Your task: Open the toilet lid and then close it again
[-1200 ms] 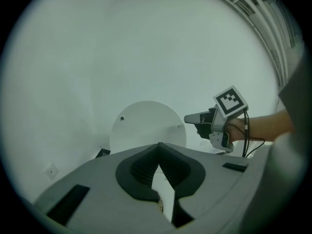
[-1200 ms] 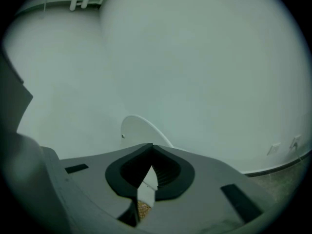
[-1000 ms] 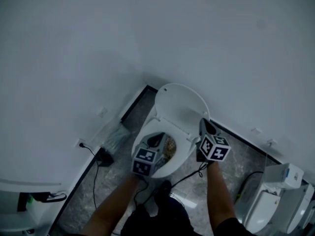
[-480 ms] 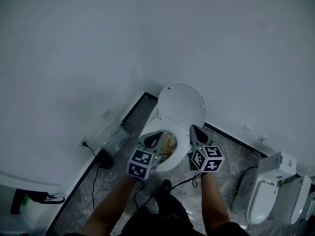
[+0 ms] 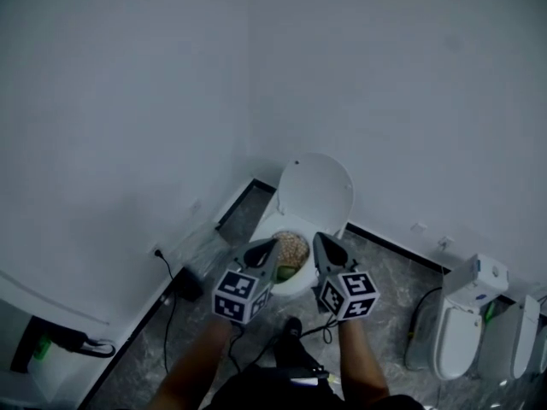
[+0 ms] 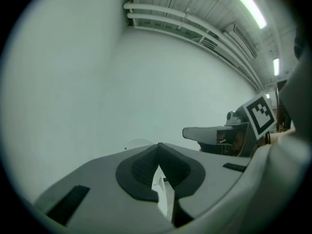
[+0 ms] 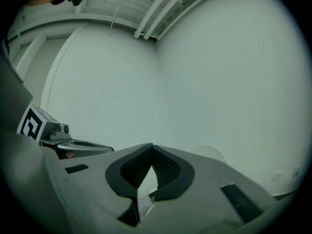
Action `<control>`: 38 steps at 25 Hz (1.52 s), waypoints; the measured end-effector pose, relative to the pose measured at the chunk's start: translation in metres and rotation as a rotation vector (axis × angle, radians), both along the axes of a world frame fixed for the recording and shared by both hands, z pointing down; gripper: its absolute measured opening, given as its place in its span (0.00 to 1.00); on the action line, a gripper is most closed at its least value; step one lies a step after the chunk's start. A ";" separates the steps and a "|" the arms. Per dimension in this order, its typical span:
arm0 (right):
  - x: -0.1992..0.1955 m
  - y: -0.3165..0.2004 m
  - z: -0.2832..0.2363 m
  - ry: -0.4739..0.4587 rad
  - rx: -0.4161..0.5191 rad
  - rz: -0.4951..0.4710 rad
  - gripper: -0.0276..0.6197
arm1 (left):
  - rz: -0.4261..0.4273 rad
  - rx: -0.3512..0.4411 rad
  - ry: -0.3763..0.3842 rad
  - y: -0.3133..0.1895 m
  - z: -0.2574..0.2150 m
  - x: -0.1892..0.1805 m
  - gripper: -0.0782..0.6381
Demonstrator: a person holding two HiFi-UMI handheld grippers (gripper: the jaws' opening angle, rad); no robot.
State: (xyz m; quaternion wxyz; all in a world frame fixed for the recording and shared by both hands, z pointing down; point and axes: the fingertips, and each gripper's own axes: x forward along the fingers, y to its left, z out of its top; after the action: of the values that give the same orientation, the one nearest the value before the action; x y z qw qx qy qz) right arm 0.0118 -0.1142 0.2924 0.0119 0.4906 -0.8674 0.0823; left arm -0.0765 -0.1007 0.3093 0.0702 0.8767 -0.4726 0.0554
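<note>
A white toilet stands in the corner of the room in the head view, its lid (image 5: 315,190) raised upright against the wall and the bowl (image 5: 291,250) open below it. My left gripper (image 5: 272,244) and right gripper (image 5: 317,237) are held side by side above the bowl, both shut with nothing between the jaws, touching neither lid nor seat. In the left gripper view the shut tips (image 6: 158,146) point at the white wall, with the lid's top (image 6: 139,143) just showing. The right gripper view shows the shut tips (image 7: 151,147) and the lid (image 7: 210,151) to their right.
A second white toilet (image 5: 466,323) stands at the right. A black cable and plug (image 5: 164,263) run along the left wall to a dark box (image 5: 188,284). A crumpled plastic bag (image 5: 209,244) lies left of the bowl. Grey marble floor (image 5: 389,310) lies around.
Both grippers have risen and drawn back from the toilet, coming closer together. The view has shifted so that the toilet sits smaller and farther off. The lid stays upright.
</note>
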 end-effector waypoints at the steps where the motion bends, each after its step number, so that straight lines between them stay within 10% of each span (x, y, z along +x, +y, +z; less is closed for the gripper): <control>1: -0.004 0.011 -0.005 0.000 0.012 -0.006 0.06 | 0.001 0.011 0.000 0.010 -0.005 -0.001 0.12; 19: -0.017 0.095 -0.060 -0.004 0.117 -0.034 0.06 | 0.059 0.066 -0.009 0.083 -0.043 0.011 0.12; 38: 0.116 -0.155 0.021 0.042 -0.028 0.042 0.15 | -0.020 -0.037 -0.077 -0.104 0.008 0.081 0.12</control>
State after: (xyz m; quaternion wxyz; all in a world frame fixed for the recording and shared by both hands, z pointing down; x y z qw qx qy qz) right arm 0.1279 -0.2695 0.3133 0.0352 0.5102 -0.8552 0.0844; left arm 0.0046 -0.2044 0.3173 0.0684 0.8678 -0.4825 0.0972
